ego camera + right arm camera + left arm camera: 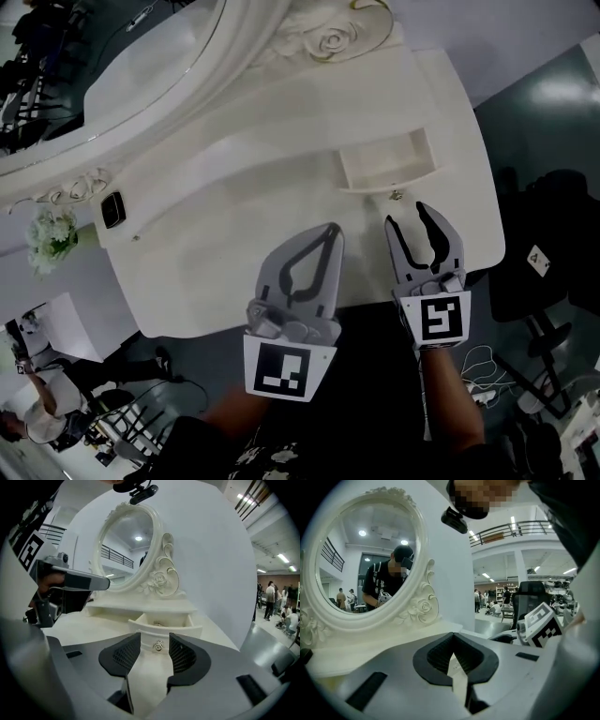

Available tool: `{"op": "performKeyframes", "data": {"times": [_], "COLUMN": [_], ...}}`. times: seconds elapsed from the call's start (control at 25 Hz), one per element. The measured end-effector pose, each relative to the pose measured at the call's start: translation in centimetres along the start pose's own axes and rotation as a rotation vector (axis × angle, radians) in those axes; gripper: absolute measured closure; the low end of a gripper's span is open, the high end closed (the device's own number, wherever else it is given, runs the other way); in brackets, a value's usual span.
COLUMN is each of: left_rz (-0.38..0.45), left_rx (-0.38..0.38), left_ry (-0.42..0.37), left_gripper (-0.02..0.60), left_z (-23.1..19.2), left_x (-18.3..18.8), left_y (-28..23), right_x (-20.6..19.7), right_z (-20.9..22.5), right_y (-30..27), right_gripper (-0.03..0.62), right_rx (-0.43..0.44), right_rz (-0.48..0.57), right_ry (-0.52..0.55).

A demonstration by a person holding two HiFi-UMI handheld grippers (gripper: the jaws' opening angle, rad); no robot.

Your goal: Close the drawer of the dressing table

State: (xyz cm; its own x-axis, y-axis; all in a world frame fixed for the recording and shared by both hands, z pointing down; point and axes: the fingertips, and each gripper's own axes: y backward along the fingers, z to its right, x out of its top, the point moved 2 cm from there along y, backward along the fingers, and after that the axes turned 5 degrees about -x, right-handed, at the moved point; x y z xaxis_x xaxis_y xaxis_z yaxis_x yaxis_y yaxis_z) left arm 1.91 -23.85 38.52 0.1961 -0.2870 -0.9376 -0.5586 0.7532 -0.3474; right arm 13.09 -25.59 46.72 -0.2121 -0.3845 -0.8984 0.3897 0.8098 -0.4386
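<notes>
- Nearest to the camera is the left tool (330,232), above the front edge of the surface (206,272). Its jaws are closed together at the tips and nothing is between them.
- Just beside it, the right tool (409,219) is also above the front edge, closer to the front right corner. Its jaws stand wide apart and hold nothing.
- The drawer (386,159) is pulled out of the low raised tier near the right edge of the surface, so it is open. Its curved front faces the right tool.
- On the drawer front there is a small metal knob (396,195). In the right gripper view the knob (158,645) appears in the gap between the jaws. The head view shows the tips just short of it, not touching.
- Something small (158,624) lies inside the drawer; I cannot tell what it is.
- An oval mirror (84,66) with a carved white frame stands along the back edge, with a carved rose (330,39) at its base.
- A small black thing (112,209) sits at the left end of the tier.
- White flowers (52,234) are beyond the left edge, and a black chair (548,253) is beyond the right edge.
</notes>
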Motion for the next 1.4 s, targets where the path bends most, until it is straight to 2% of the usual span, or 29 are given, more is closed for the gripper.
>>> {"op": "performKeyframes", "data": {"times": [0.24, 0.48, 0.6, 1.0, 1.4], "left_rz": [-0.022, -0.029, -0.031, -0.046, -0.05], "left_rx": [-0.014, -0.036, -0.039, -0.041, -0.037], "left_ry": [0.049, 0.062, 0.071, 0.069, 0.081], "left_gripper": [0.58, 0.58, 0.58, 0.58, 0.58], "left_z": [-0.4, -0.8, -1.0, -2.2, -2.8], "left_x": [-1.4, -1.9, -2.0, -2.3, -2.6], "left_y": [-0.6, -1.5, -1.8, -2.7, -3.0], "right_x": [-1.6, -2.4, -2.5, -2.0, -1.7], "right_z": [-0.2, -0.2, 0.3, -0.3, -0.5], "right_y": [-2.3, -3.5, -3.7, -4.2, -4.3], "right_gripper": [0.434, 0.438, 0.503, 0.507, 0.507], "right_rx": [-0.03, -0.04, -0.057, -0.029, -0.046], "right_rz": [-0.046, -0.091, -0.094, -0.087, -0.092], "right_ry": [0.019, -0.002, 0.001, 0.019, 0.014]}}
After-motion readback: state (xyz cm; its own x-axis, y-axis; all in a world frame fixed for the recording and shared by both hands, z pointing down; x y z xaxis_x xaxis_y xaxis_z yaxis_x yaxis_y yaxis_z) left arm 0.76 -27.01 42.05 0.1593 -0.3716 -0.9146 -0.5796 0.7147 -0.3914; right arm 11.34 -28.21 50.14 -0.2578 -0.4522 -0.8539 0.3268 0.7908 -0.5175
